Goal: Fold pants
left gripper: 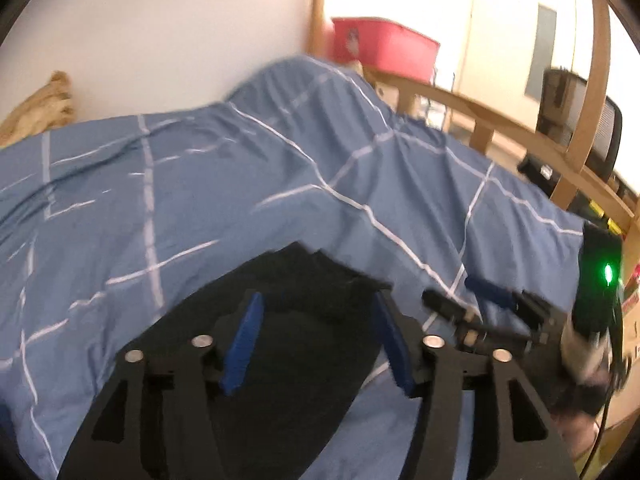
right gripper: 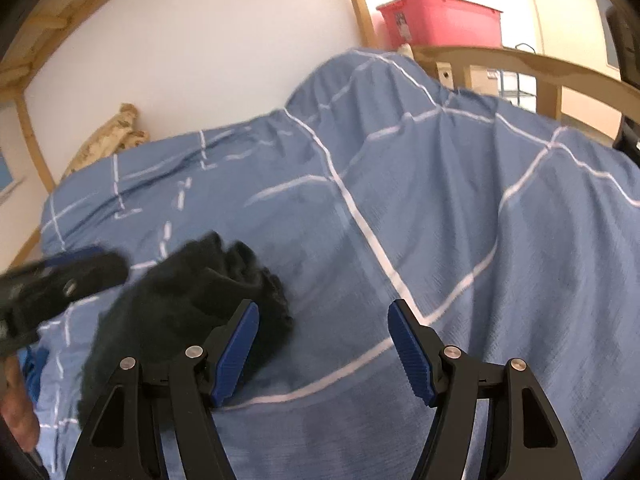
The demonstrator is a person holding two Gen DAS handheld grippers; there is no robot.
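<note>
The black pants [left gripper: 296, 344] lie in a compact dark bundle on the blue checked duvet [left gripper: 200, 200]. In the left wrist view my left gripper [left gripper: 318, 306] is open, its blue pads either side of the bundle, just above it. My right gripper [left gripper: 468, 296] shows at the right, beside the bundle. In the right wrist view the pants [right gripper: 188, 300] lie at lower left, the left finger overlapping their edge. My right gripper [right gripper: 322, 314] is open and empty over bare duvet [right gripper: 440, 220]. My left gripper [right gripper: 60, 280] is at the far left.
The duvet rises into a hump at the back [left gripper: 304, 92]. A white wall lies behind. A wooden bed rail [left gripper: 480, 112] runs along the right side, with a red storage bin [right gripper: 440, 20] beyond it. A beige plush object [right gripper: 112, 140] lies against the wall.
</note>
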